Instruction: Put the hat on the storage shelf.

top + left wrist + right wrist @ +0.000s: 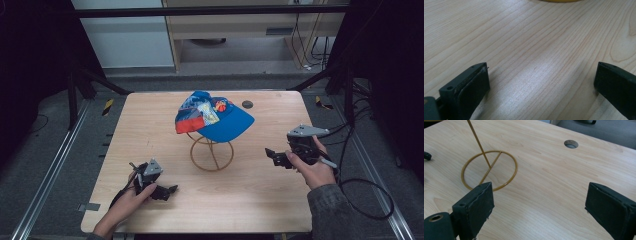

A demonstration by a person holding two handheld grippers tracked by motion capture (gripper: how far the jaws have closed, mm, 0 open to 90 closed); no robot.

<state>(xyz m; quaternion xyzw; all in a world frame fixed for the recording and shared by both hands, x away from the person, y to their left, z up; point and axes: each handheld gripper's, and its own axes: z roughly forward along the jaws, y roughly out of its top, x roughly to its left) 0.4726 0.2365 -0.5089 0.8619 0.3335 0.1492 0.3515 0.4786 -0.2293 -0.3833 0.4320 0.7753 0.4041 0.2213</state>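
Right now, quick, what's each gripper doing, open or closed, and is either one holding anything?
Left gripper: open, holding nothing, low over the table.
Right gripper: open, holding nothing, pointed toward the wire stand.

My left gripper (172, 189) lay low at the near left of the wire stand (211, 155), jaws spread wide, left hand (127, 197) wrapped behind it, my right gripper (268, 153) hung right of the stand, jaws parted, right hand (310, 167) gripping it
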